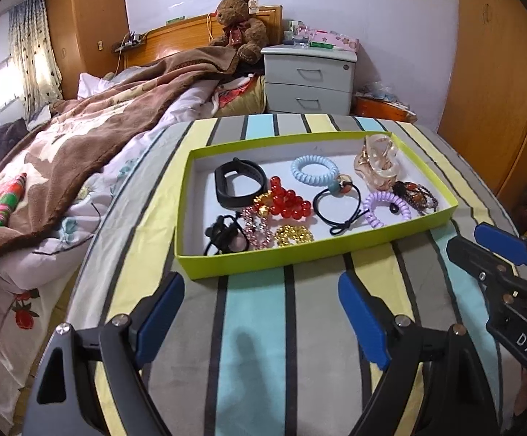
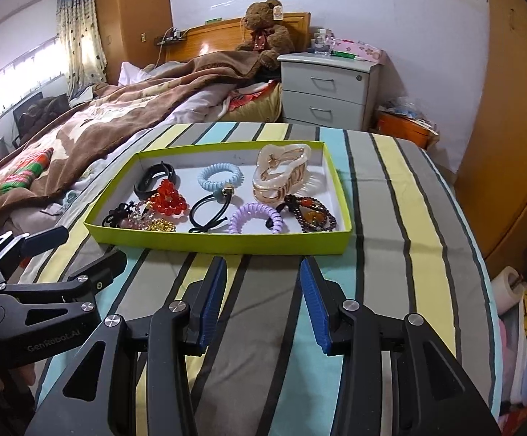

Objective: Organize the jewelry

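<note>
The left tongs [image 1: 261,321] hang spread wide over the striped desk [image 1: 300,327], nothing between them. The right tongs [image 2: 263,303] stand half apart, also empty. Just beyond both, the green tray [image 2: 223,244] holds all the jewelry: red beads [image 2: 167,196], purple coil [image 2: 254,216], pale claw clip [image 2: 281,172].

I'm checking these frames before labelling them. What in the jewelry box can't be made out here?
- Near inner floor of the green box: right wrist view, hidden by its front wall.
- Black hair clip: both views, tangled with the pink bead bracelet; shape unclear.
- Dark bead bracelets: both views, piled together, count unclear.
- Right gripper: left wrist view, cut off by the edge.
</note>
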A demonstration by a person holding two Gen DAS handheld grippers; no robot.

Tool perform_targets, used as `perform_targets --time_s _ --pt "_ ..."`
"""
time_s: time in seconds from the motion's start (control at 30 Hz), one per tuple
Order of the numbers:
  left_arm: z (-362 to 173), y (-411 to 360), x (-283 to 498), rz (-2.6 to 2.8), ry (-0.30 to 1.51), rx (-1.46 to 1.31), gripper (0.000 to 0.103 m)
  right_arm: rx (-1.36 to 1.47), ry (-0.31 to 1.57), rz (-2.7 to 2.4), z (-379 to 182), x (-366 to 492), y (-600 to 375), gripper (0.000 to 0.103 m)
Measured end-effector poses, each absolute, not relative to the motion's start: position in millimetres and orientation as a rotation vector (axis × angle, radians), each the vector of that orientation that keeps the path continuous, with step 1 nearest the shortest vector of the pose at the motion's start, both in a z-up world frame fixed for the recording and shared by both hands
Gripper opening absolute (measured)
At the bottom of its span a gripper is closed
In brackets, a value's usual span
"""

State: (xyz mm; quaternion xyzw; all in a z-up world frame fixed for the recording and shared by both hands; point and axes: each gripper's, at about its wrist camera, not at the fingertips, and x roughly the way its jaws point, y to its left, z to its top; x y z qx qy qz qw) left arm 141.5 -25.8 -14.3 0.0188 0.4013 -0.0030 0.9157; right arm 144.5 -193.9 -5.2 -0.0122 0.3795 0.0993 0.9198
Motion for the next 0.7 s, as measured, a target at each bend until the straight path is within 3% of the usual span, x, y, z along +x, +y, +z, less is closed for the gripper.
perform_targets --time_s 0.7 --pt "-12.0 -27.4 135.2 -0.012 0.825 0.012 0.088 -0.019 0.784 0.198 -6.4 137.9 -195.8 0.043"
